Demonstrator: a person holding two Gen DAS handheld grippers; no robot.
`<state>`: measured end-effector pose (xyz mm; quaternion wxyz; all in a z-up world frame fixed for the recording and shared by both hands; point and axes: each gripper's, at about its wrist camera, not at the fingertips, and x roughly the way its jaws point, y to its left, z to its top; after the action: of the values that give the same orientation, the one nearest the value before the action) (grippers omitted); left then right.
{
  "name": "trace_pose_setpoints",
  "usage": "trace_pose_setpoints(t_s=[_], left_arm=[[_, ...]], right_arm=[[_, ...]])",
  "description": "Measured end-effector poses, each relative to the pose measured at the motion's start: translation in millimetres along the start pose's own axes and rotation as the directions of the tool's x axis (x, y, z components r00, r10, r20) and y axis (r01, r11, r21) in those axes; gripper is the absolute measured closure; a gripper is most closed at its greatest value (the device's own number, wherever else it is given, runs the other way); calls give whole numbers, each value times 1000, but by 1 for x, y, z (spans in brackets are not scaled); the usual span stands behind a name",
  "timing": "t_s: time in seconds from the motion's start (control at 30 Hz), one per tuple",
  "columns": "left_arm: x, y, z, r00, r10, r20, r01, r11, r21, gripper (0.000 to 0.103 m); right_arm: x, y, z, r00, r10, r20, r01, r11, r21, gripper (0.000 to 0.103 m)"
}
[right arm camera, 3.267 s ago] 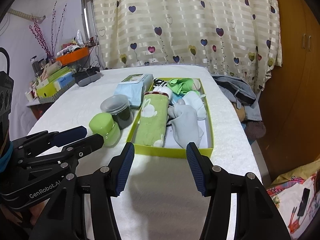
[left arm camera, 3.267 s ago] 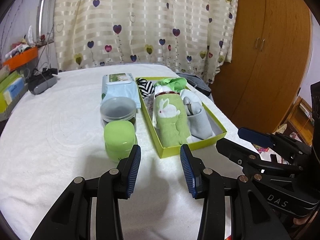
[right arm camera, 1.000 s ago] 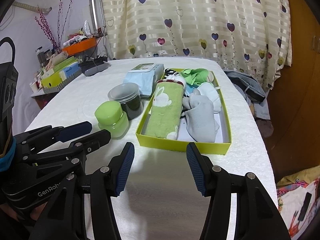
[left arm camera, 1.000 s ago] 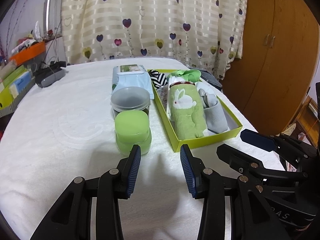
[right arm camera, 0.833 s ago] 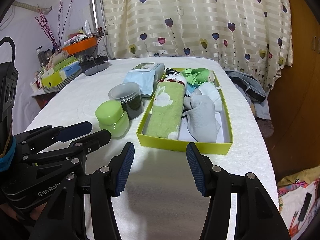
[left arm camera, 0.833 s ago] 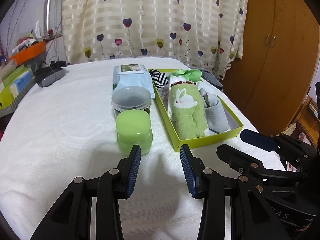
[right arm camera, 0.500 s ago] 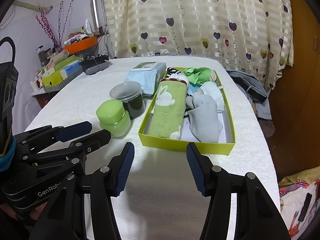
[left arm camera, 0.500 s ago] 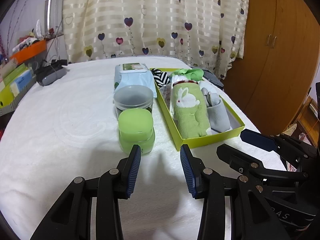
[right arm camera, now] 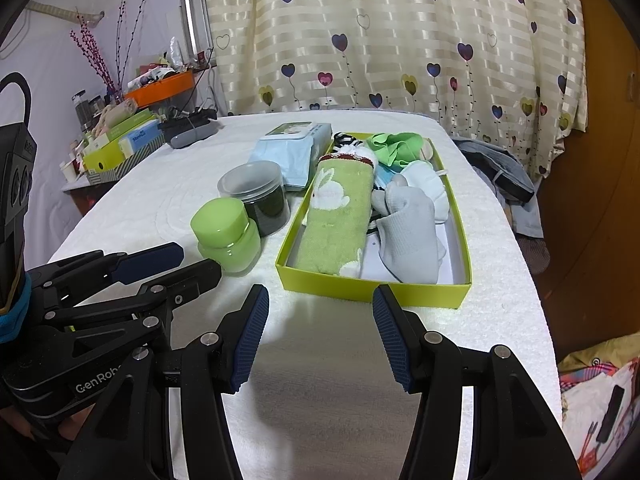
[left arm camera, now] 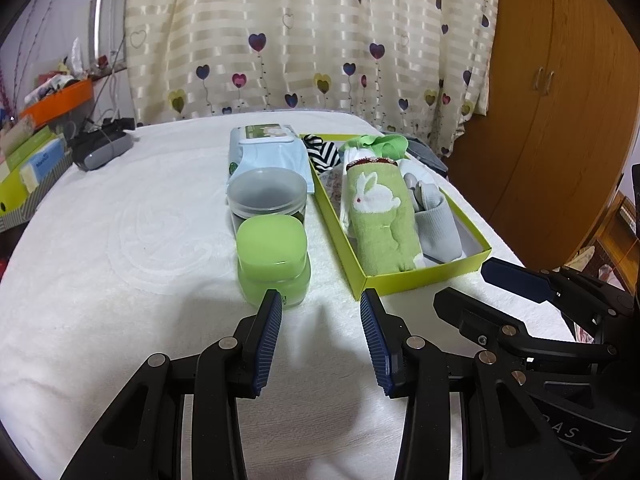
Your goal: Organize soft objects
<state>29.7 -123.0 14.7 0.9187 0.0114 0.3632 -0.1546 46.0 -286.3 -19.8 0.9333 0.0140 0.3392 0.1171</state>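
Note:
A lime-green box [left arm camera: 420, 278] [right arm camera: 372, 290] lies on the white-covered table and holds a green rabbit towel [left arm camera: 378, 216] [right arm camera: 340, 216], grey socks [left arm camera: 438, 224] [right arm camera: 412, 236], white socks [right arm camera: 426, 182], a green cloth [left arm camera: 380, 145] [right arm camera: 394, 146] and a striped sock [left arm camera: 324, 152]. My left gripper [left arm camera: 320, 320] stands open near the table's front, just short of the box's near-left corner. My right gripper [right arm camera: 320, 312] is open too, in front of the box's near edge. Neither holds anything. Each gripper also shows at the edge of the other's view.
A green-lidded jar [left arm camera: 272, 260] [right arm camera: 226, 232], a dark jar with a clear lid [left arm camera: 267, 196] [right arm camera: 256, 192] and a blue wipes pack [left arm camera: 266, 150] [right arm camera: 290, 152] stand left of the box. A grey device [left arm camera: 100, 150], boxes [right arm camera: 120, 140] and an orange tray sit far left; a wardrobe right.
Over the longer span both views have slid a little toward the box and jars, which now sit nearer the fingertips. In the last second almost nothing moved; both grippers stay open.

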Motion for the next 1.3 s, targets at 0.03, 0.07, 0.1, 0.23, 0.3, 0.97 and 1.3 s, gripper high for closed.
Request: trace_pose_setpoints(t_s=[0.03, 0.07, 0.1, 0.23, 0.3, 0.97, 1.3], left_arm=[[0, 0, 0, 1000, 0, 0, 0, 1000, 1, 63], [0, 0, 0, 1000, -1, 0, 1, 1000, 1, 63], [0, 1, 0, 1000, 0, 0, 0, 1000, 1, 63], [-1, 2, 0, 1000, 1, 2, -1, 1000, 2, 63], [0, 0, 0, 1000, 1, 0, -1, 1000, 1, 63], [0, 0, 0, 1000, 6, 2, -6, 1000, 6, 63], [1, 12, -2, 1000, 8, -8, -8, 1000, -2, 63]], right_arm=[[0, -1, 0, 1000, 0, 0, 0, 1000, 0, 48], [0, -1, 0, 1000, 0, -1, 0, 1000, 0, 48], [0, -1, 0, 1000, 0, 0, 0, 1000, 0, 48], [0, 0, 0, 1000, 1, 0, -1, 1000, 0, 48], [0, -1, 0, 1000, 0, -1, 0, 1000, 0, 48], [1, 1, 1, 1000, -2, -1, 2, 1000, -3, 48], [3, 0, 1, 1000, 2, -7, -2, 1000, -4, 48]])
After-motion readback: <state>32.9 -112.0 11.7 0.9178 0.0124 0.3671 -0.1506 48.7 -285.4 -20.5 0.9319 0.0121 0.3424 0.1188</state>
